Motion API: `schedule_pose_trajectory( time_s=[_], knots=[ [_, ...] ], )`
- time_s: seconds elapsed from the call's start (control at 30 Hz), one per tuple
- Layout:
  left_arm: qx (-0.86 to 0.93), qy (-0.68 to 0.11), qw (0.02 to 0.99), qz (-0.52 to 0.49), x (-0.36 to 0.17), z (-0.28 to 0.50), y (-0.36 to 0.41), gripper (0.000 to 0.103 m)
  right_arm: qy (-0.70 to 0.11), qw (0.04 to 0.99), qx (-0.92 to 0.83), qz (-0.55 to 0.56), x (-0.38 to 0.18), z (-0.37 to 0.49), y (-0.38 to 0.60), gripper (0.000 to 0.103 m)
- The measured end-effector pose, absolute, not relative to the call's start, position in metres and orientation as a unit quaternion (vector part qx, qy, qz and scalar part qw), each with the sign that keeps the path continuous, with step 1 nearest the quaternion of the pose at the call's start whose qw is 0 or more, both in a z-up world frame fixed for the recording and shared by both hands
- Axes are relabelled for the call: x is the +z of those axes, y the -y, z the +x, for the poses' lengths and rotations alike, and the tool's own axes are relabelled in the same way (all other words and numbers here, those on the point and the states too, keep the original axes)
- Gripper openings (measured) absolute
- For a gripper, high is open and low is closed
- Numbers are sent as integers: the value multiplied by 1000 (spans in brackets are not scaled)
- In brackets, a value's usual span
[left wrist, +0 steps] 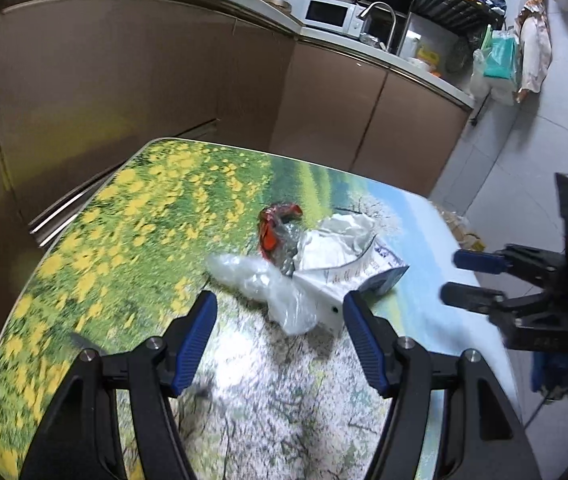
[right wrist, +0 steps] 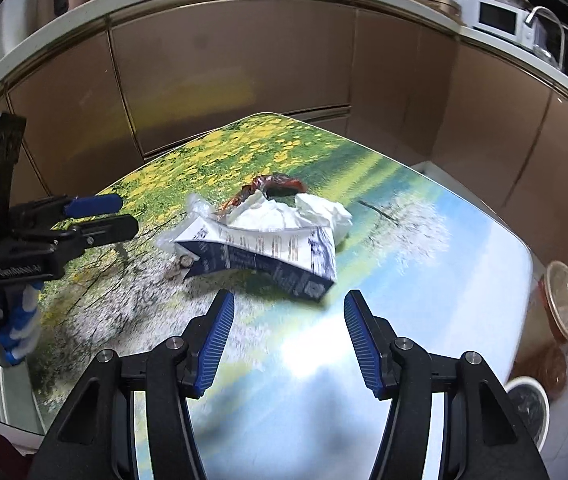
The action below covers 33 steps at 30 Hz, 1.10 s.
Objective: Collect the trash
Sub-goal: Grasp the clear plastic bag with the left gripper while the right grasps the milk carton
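A heap of trash lies on a table (left wrist: 124, 240) printed with a flower-meadow picture. It holds a flattened blue and white carton (right wrist: 268, 256), crumpled white paper (right wrist: 316, 210), a red foil wrapper (left wrist: 278, 222) and a clear plastic bag (left wrist: 260, 280). My left gripper (left wrist: 280, 312) hovers open just short of the plastic bag, nothing between its blue pads. My right gripper (right wrist: 288, 312) is open too, a little in front of the carton. Each gripper shows in the other's view: the right gripper (left wrist: 454, 276) at the right edge, the left gripper (right wrist: 124, 214) at the left, held by a gloved hand (right wrist: 8, 328).
Brown cabinet doors (right wrist: 224, 80) under a white counter curve behind the table. A microwave (left wrist: 330, 14), a tap and a dish rack stand on the counter. On the floor right of the table are a lidded jar (right wrist: 566, 304) and a white bucket (right wrist: 532, 404).
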<state>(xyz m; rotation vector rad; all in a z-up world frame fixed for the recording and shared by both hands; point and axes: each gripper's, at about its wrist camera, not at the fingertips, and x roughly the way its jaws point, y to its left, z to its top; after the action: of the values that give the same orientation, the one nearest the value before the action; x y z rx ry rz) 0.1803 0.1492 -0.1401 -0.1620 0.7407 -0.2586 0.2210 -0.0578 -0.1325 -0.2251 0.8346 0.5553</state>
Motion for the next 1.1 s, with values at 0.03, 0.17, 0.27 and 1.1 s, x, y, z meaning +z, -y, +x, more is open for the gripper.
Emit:
schedule_pose_trajectory(
  time_s=[0.03,0.17,0.27,1.1],
  knots=[
    [-132,-364,918,-81,-141,186,-149,63,-400,870,271,-98,-134,229,58,57],
    [-150,-366,915,-78,-140,201,-146,63,-399,871,276,-80,-136,257,61,57],
    [-166,-364,915,-60,-138,210,-138,63,-415,862,283,-67,-144,279,63,57],
    [-148,-424,891,-73,-177,242,-149,63,-467,776,411,-103,-178,213,38,56]
  ],
)
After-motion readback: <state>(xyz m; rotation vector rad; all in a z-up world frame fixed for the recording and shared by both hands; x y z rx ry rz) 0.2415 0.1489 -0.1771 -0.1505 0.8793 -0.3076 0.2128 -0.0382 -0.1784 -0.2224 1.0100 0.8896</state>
